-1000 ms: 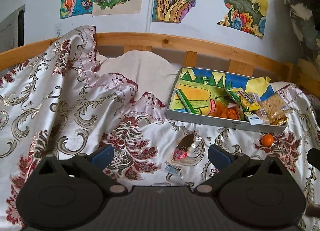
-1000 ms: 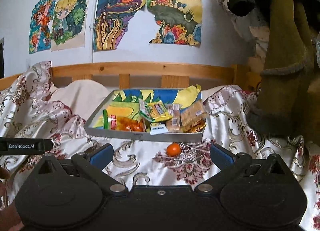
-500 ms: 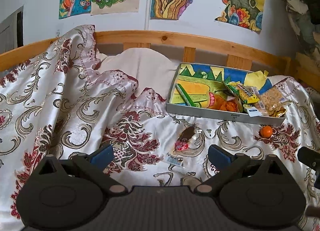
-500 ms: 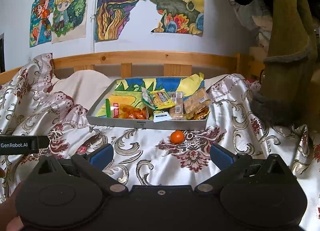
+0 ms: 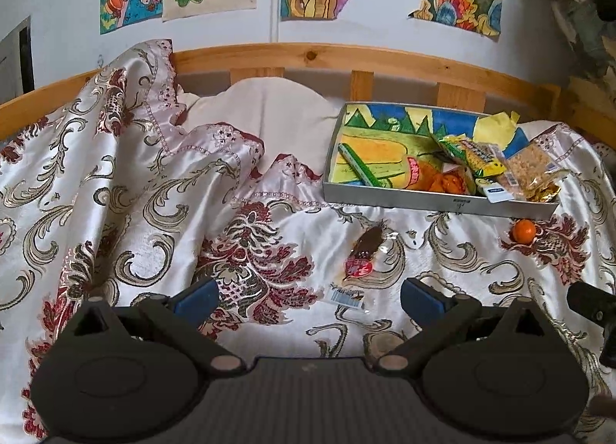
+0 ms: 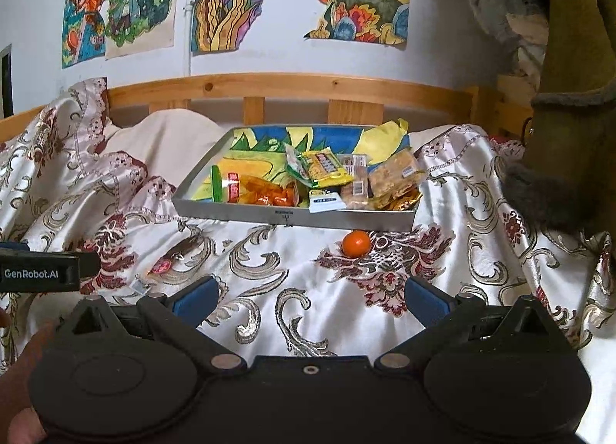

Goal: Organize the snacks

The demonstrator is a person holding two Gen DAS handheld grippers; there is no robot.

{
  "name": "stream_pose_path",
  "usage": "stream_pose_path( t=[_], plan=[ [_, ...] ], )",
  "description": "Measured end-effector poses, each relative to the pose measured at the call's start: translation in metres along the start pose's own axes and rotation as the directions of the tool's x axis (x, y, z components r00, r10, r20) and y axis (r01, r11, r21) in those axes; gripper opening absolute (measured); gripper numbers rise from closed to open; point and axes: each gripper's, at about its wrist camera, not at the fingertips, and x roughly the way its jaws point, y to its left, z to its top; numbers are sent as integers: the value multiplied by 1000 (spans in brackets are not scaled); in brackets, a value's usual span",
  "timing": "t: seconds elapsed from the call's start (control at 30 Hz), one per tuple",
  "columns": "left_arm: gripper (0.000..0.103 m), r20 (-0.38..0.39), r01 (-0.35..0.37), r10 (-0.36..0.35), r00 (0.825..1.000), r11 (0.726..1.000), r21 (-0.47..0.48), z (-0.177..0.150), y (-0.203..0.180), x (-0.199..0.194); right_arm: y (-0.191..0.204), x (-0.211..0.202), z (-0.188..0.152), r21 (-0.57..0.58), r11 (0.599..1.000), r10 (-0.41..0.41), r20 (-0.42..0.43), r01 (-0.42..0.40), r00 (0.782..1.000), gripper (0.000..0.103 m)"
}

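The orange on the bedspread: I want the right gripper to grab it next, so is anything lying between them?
Nothing visible does. The right gripper is open, and only bare patterned bedspread lies between it and the orange, which sits alone just before the tray.

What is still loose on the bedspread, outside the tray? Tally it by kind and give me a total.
Orange: 1
Wrapped snack: 1
Total: 2
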Motion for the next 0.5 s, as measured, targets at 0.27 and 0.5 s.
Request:
stream_pose_path(
  t=[0.27,0.5],
  plan=[
    [102,-15,-26,26,1000,999,34,-1,2,8,3,8,-3,-3,1000,6,-31,-6,999,102],
    [102,-32,-18,20,999,998,53,7,1,25,4,18,-1,-13,1000,15,-58,-16,998,102]
  ],
)
